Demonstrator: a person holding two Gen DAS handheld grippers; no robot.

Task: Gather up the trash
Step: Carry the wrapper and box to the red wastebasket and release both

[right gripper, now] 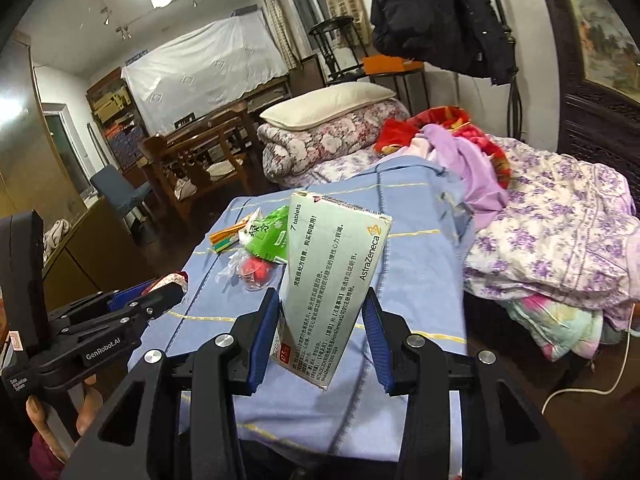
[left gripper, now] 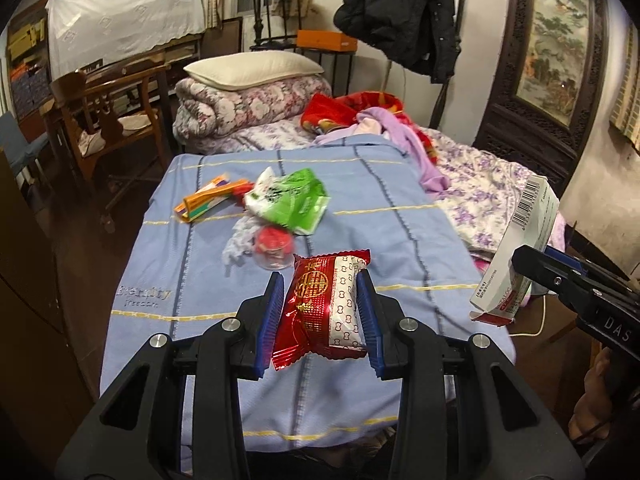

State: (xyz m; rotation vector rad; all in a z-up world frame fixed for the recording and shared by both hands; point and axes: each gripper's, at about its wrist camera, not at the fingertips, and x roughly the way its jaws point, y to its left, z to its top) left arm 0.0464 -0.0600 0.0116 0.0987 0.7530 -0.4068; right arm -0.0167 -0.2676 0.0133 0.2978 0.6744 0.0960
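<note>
My left gripper (left gripper: 320, 284) is shut on a red and white snack packet (left gripper: 324, 312) and holds it above the blue bedspread (left gripper: 400, 216). My right gripper (right gripper: 320, 304) is shut on a grey medicine box (right gripper: 332, 280); the box also shows at the right of the left wrist view (left gripper: 516, 252). On the spread farther off lie a green wrapper (left gripper: 292, 200), an orange carton (left gripper: 208, 200), a red-lidded clear cup (left gripper: 274, 246) and a crumpled clear wrapper (left gripper: 240, 240). The left gripper (right gripper: 160, 296) appears at the left of the right wrist view.
Folded floral quilts with a pillow (left gripper: 252, 68) lie at the far end of the bed. Purple and red clothes (left gripper: 400, 132) are piled to the right. A wooden chair (left gripper: 108, 112) stands left of the bed. A black coat (left gripper: 404, 12) hangs behind.
</note>
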